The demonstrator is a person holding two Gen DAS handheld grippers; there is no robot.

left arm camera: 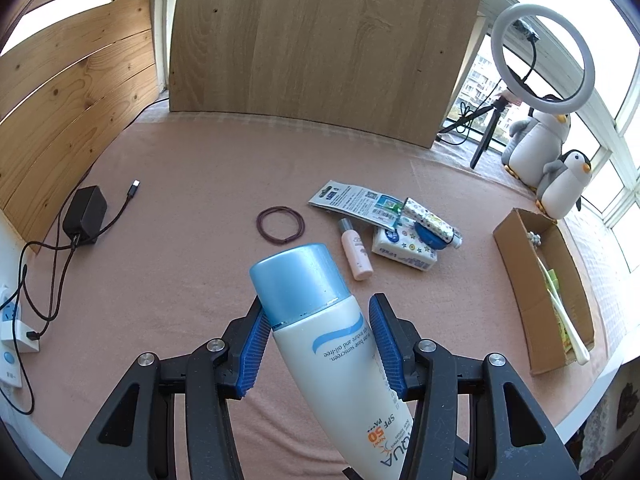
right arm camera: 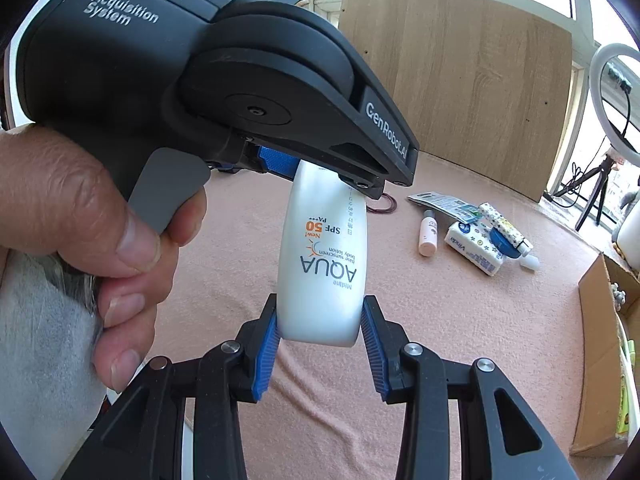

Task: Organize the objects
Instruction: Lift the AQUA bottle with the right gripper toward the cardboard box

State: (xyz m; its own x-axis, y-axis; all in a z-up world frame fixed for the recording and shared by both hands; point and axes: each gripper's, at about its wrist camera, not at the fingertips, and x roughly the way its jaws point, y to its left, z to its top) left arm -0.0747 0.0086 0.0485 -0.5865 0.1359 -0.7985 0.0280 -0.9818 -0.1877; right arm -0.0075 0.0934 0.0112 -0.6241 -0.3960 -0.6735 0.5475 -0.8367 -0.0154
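Observation:
A white sunscreen bottle [left arm camera: 340, 352] with a blue cap is held in the air between both grippers. My left gripper [left arm camera: 318, 318] is shut on its upper body just below the cap. My right gripper [right arm camera: 320, 324] is shut on the bottle's flat bottom end [right arm camera: 320, 276]; the left gripper's black body [right arm camera: 192, 76] fills the upper left of the right wrist view. On the pink cloth lie a brown hair tie [left arm camera: 281, 225], a small pink bottle [left arm camera: 356, 250], a tissue pack [left arm camera: 404, 250], a printed packet [left arm camera: 352, 200] and a patterned tube [left arm camera: 432, 222].
An open cardboard box [left arm camera: 516, 272] with several items stands at the right edge. Two penguin plush toys [left arm camera: 560, 176] and a ring light [left arm camera: 542, 60] stand at the back right. A black charger [left arm camera: 85, 215] with cables lies at left. Wooden boards line the back and left.

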